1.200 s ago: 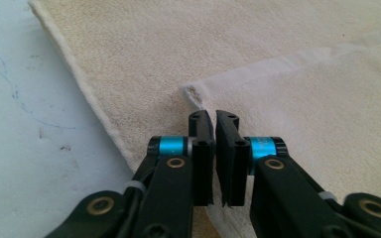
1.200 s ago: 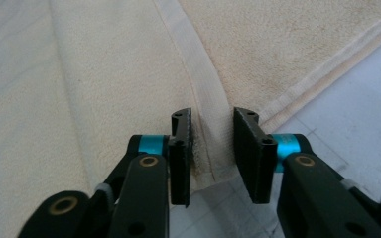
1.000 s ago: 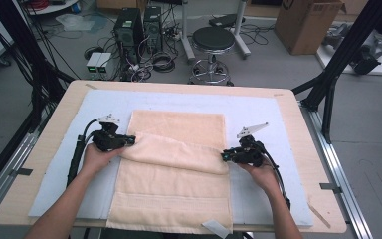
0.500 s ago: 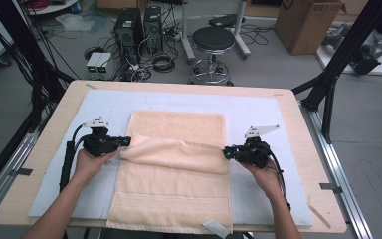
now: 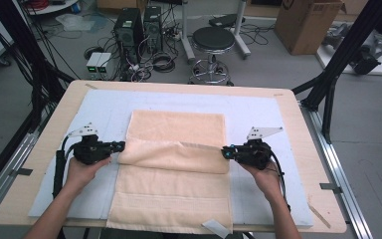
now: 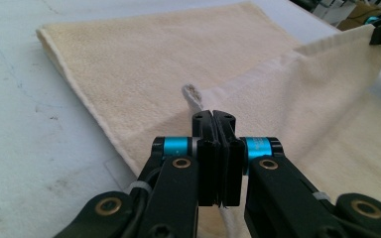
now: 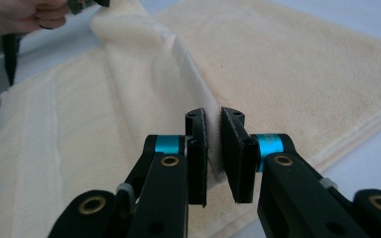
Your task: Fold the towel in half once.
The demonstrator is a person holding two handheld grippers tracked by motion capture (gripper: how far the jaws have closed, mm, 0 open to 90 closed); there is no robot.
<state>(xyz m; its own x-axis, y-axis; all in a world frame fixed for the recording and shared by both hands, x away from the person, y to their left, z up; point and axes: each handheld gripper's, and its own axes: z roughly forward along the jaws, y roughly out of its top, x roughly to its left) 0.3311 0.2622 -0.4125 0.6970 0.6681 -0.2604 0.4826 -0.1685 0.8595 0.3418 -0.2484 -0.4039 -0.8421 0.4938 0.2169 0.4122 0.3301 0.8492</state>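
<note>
Cream towel (image 5: 176, 164) edge pinched in both tools, left (image 6: 213, 119) and right (image 7: 213, 119).

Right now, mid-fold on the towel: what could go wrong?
1. The right gripper has a visible gap between its pads and only a thin towel edge in it, so that corner may slip out.
2. The left gripper pinches just the corner tip; a tug could pull it free.
3. The lifted fold sags between the grippers, so it may land uneven.

Bare blue mat (image 5: 104, 107) rings the towel (image 5: 176, 127); nothing stands on it.
</note>
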